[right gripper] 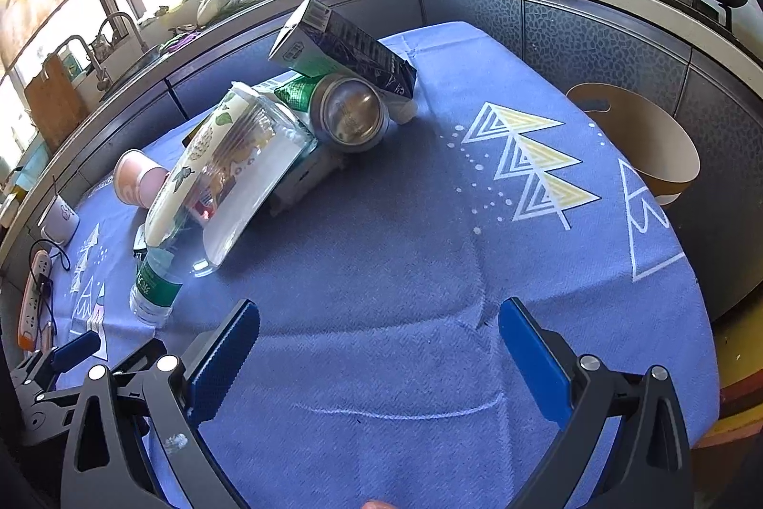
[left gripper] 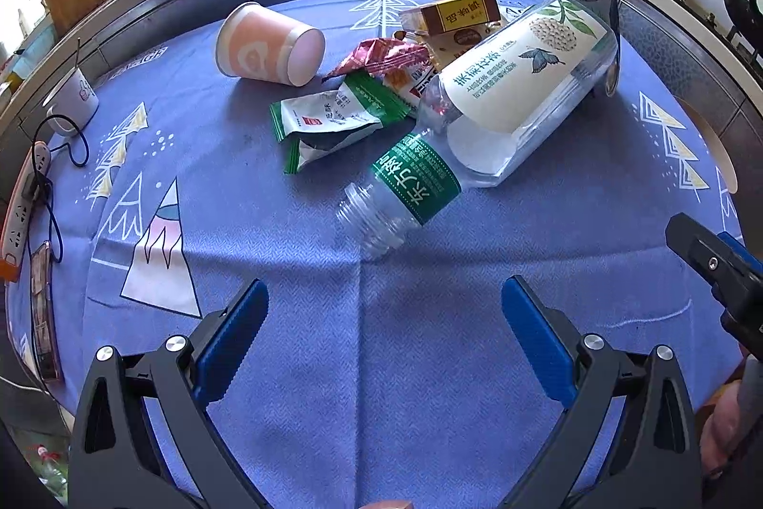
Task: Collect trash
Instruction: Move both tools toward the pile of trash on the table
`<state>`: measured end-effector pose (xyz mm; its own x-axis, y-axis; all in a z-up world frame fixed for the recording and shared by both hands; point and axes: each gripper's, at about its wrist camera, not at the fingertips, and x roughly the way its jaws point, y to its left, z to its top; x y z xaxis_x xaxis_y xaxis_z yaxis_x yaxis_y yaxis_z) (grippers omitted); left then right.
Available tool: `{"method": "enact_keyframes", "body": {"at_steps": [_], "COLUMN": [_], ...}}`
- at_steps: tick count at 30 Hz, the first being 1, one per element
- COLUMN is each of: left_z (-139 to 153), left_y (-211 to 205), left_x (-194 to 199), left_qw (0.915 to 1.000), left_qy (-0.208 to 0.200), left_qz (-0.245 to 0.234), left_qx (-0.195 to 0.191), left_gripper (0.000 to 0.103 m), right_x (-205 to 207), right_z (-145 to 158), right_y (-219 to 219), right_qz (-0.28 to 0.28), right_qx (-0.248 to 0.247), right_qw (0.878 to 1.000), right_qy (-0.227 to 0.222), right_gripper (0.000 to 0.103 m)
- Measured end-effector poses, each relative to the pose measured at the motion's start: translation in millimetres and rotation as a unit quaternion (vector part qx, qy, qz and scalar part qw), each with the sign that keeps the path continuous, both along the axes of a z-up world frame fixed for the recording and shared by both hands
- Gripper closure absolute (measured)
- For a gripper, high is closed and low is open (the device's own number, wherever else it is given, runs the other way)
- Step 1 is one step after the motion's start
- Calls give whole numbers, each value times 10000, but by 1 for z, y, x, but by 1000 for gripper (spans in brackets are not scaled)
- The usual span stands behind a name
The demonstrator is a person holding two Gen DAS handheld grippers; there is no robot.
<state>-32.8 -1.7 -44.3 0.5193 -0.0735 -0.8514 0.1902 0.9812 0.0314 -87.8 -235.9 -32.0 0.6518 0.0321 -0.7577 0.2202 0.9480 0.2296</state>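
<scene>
Trash lies heaped on the blue tablecloth (left gripper: pixel 295 270). A small clear bottle with a green label (left gripper: pixel 405 189) lies uncapped, its mouth toward me. Behind it rests a large clear bottle with a white label (left gripper: pixel 520 79). A pink paper cup (left gripper: pixel 267 44) lies on its side, with green (left gripper: pixel 329 122) and red (left gripper: pixel 381 58) snack wrappers and a yellow box (left gripper: pixel 460 14) nearby. My left gripper (left gripper: pixel 384 313) stands open just short of the small bottle. My right gripper (right gripper: pixel 379 335) is open over bare cloth, with the large bottle (right gripper: pixel 229 170), a can (right gripper: pixel 350 113) and a dark carton (right gripper: pixel 343 44) ahead.
A white mug (left gripper: pixel 74 98), a power strip (left gripper: pixel 21 203) with a cable and a phone (left gripper: pixel 43 313) lie at the left edge. A tan paper bowl (right gripper: pixel 639 137) sits at the table's right edge. Counter, sink and woks ring the back.
</scene>
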Motion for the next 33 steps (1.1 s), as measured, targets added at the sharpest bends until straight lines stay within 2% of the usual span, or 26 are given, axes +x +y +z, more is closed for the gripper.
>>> {"method": "enact_keyframes", "body": {"at_steps": [7,11,17,25,30,33], "left_z": [3,0,2,15,31,32], "left_y": [12,19,18,23,31,32], "left_x": [-10,-15,-20,-19,-14,-12], "left_qw": [9997,9987,9974,9991,9990,9990], "left_qy": [200,403,485,144,-331,-341], "left_qz": [19,-38,-258,-121,29,-12], "left_qx": [-155,-317,-474,-377,-295,-291], "left_gripper": [6,6,6,6,6,6], "right_x": [-8,-15,-25,-29,-29,-30], "right_z": [0,2,3,6,11,12], "right_y": [12,11,4,10,21,24], "right_qz": [188,140,10,163,365,375], "right_qx": [-54,71,322,344,153,40], "right_qw": [9998,9999,9994,9992,9992,9993], "right_qy": [15,-58,-106,-116,-94,-79], "right_gripper": [3,3,3,3,3,3]}}
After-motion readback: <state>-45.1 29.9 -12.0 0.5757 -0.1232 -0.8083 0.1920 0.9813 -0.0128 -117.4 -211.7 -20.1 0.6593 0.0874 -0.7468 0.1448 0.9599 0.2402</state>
